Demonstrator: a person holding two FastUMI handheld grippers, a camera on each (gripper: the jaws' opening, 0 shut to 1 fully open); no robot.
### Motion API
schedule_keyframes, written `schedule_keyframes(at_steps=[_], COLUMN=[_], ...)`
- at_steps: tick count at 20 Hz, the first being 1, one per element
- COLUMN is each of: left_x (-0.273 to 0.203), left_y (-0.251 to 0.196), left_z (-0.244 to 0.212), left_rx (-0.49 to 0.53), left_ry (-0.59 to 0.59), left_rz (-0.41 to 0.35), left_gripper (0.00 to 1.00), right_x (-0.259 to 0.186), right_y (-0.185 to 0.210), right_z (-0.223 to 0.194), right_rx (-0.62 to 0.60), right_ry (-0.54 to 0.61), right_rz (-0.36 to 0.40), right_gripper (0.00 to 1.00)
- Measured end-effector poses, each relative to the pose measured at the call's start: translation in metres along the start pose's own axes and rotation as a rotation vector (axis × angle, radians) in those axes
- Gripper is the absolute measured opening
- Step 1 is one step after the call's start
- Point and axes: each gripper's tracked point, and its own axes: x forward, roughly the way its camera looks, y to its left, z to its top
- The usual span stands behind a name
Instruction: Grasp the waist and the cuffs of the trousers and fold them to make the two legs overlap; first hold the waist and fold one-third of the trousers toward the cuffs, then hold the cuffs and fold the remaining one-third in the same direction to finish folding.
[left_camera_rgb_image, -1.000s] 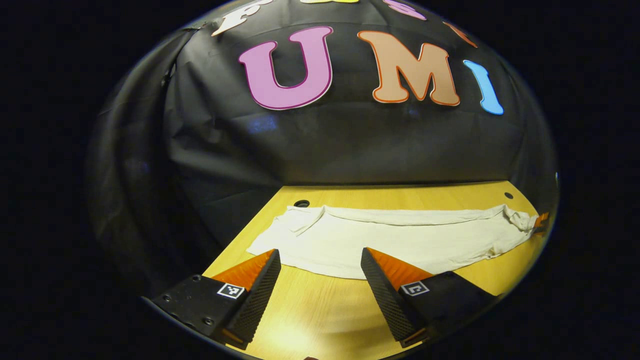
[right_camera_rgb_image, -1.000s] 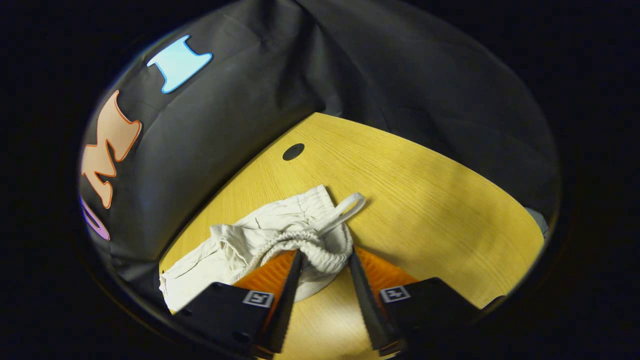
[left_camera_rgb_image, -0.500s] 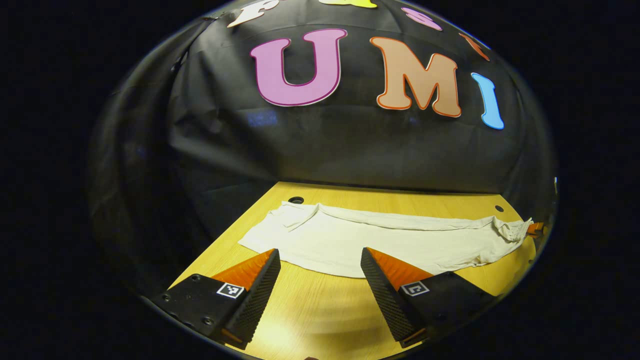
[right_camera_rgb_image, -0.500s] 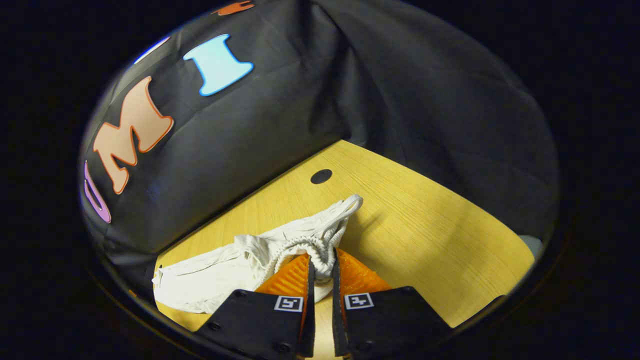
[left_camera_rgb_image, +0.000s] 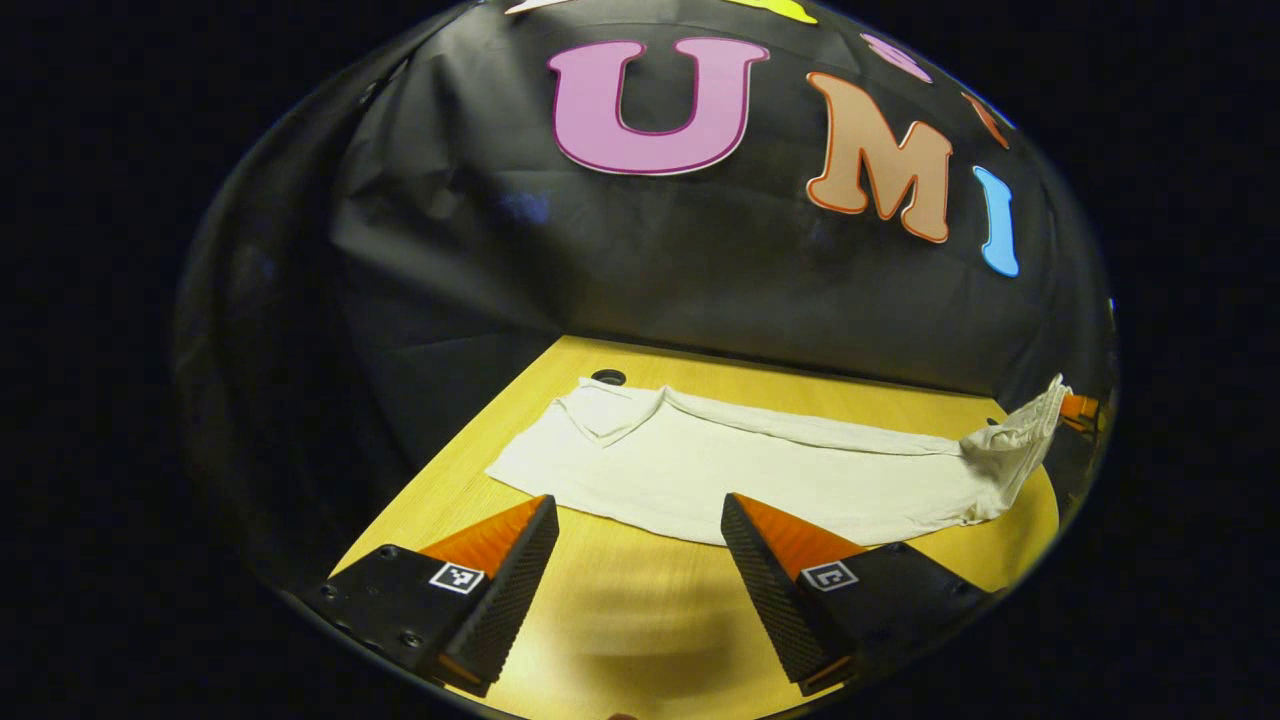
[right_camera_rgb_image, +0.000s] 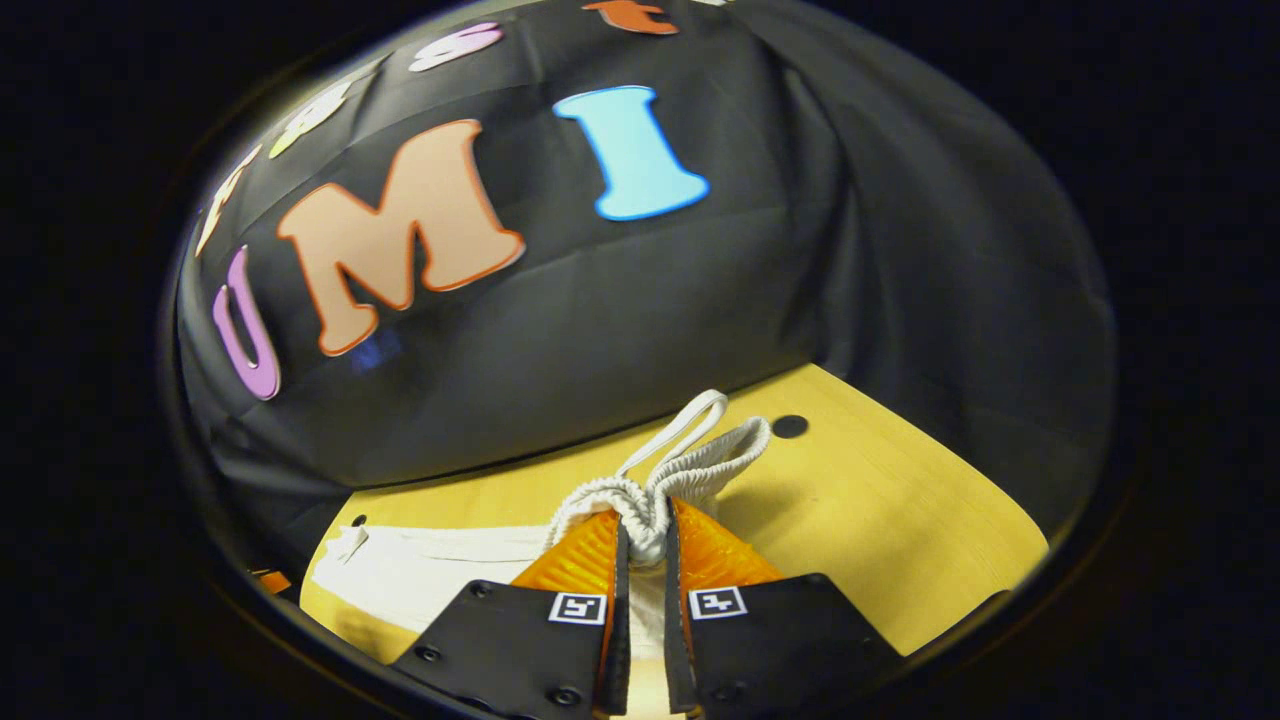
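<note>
- Now that the right hand-held gripper has its fingers pressed together on the gathered waist of the trousers, that end is up off the desk; a second ago the fingers stood apart around the waistband, which lay on the wood.
- Seen from the left gripper view, the waist end rises as a bunched peak at the far right, where earlier it lay low and crumpled; the rest of the pale trousers lies flat along the far side of the desk, legs laid one on the other, cuffs near the small hole at the back left.
- In the right gripper view the drawstring loop sticks up past the fingertips, and the view has swung round so the cloth trails off to the lower left.
- That lift reads as the start of the first fold: the waist is held and ready to travel toward the cuffs, though no third of the cloth is laid over yet.
- Meanwhile the left hand-held gripper hovers with its fingers wide apart, holding nothing, just short of the near edge of the trousers; it has shifted only slightly across the frames, with the cloth's edge a little closer to its tips.
</note>
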Motion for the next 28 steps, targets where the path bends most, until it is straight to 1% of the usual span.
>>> schedule_keyframes(at_steps=[3,6,7,8,9,10,12,13,14,15,16,17,19,21,24,27,28], left_x=[0.014,0.030,0.037,0.044,0.049,0.057,0.071,0.078,0.085,0.091,0.100,0.106,0.119,0.127,0.141,0.145,0.146], left_y=[0.019,0.041,0.048,0.052,0.056,0.062,0.072,0.075,0.076,0.078,0.084,0.089,0.092,0.099,0.106,0.109,0.109], left_z=[0.003,0.007,0.008,0.006,0.005,0.004,0.001,0.000,-0.002,-0.005,-0.007,-0.009,-0.013,-0.020,-0.026,-0.029,-0.034], left_rx=[-0.014,0.008,0.010,0.011,0.017,0.025,0.032,0.025,0.016,0.016,0.025,0.036,0.050,0.060,0.063,0.067,0.077], left_ry=[0.011,0.009,0.008,0.014,0.020,0.024,0.028,0.029,0.036,0.043,0.045,0.049,0.065,0.091,0.122,0.141,0.154], left_rz=[-0.031,-0.040,-0.040,-0.049,-0.051,-0.050,-0.043,-0.041,-0.048,-0.047,-0.039,-0.031,-0.037,-0.043,-0.033,-0.036,-0.037], left_gripper=[0.99,0.99,0.99,0.99,0.99,0.99,0.99,0.99,0.99,0.99,0.99,0.99,0.99,0.99,0.99,0.99,0.99], right_x=[0.008,0.015,0.016,0.018,0.017,0.017,0.020,0.029,0.032,0.032,0.038,0.038,0.037,0.033,0.020,0.011,0.008], right_y=[0.082,0.161,0.182,0.201,0.213,0.221,0.221,0.224,0.226,0.225,0.224,0.223,0.200,0.183,0.157,0.118,0.107], right_z=[-0.013,-0.046,-0.060,-0.077,-0.097,-0.113,-0.130,-0.134,-0.136,-0.137,-0.135,-0.131,-0.105,-0.100,-0.084,-0.065,-0.058], right_rx=[-0.116,-0.180,-0.195,-0.206,-0.221,-0.240,-0.281,-0.303,-0.314,-0.319,-0.321,-0.315,-0.331,-0.333,-0.307,-0.317,-0.302], right_ry=[0.007,0.049,0.067,0.092,0.121,0.148,0.196,0.216,0.234,0.246,0.247,0.243,0.215,0.188,0.166,0.129,0.117], right_rz=[0.076,0.186,0.223,0.252,0.275,0.289,0.303,0.303,0.307,0.305,0.310,0.314,0.262,0.204,0.137,0.027,-0.001], right_gripper=[0.16,0.16,0.16,0.12,0.16,0.16,0.16,0.24,0.15,0.24,0.24,0.49,1.00,0.97,0.98,0.99,0.99])
